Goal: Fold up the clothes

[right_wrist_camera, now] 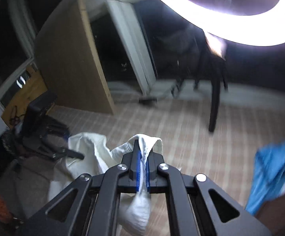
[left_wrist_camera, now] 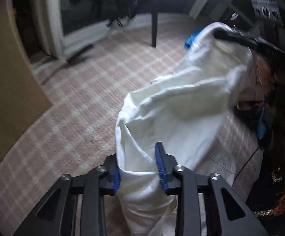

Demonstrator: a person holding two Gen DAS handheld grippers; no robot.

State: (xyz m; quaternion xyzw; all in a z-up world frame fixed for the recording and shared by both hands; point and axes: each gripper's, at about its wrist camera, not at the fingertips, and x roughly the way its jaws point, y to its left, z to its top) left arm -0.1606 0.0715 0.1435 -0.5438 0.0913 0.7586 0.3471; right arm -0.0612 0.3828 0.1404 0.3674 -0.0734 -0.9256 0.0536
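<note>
While the white garment (left_wrist_camera: 181,106) hangs lifted between my two grippers, its long axis runs from my left gripper (left_wrist_camera: 140,169) near the camera away toward my right gripper (left_wrist_camera: 260,45) at the upper right of the left view. It is plain white cloth, creased and sagging in loose folds, with a rolled hem showing in the right view (right_wrist_camera: 148,139). My left jaws stand narrow with a thick bunch of the cloth filling the gap between the blue pads. My right gripper (right_wrist_camera: 142,169) has its jaws pinched tight on a thin fold, the cloth passing through and drooping below them.

Beneath the garment lies a pink-and-white checked cloth surface (left_wrist_camera: 79,106), bare and broad to the left. Its far edge meets a dark chair leg (left_wrist_camera: 154,29) and a pale door frame (left_wrist_camera: 50,19). A blue cloth (right_wrist_camera: 274,169) lies off to the right, blurred. A bright ring light (right_wrist_camera: 231,23) hangs overhead.
</note>
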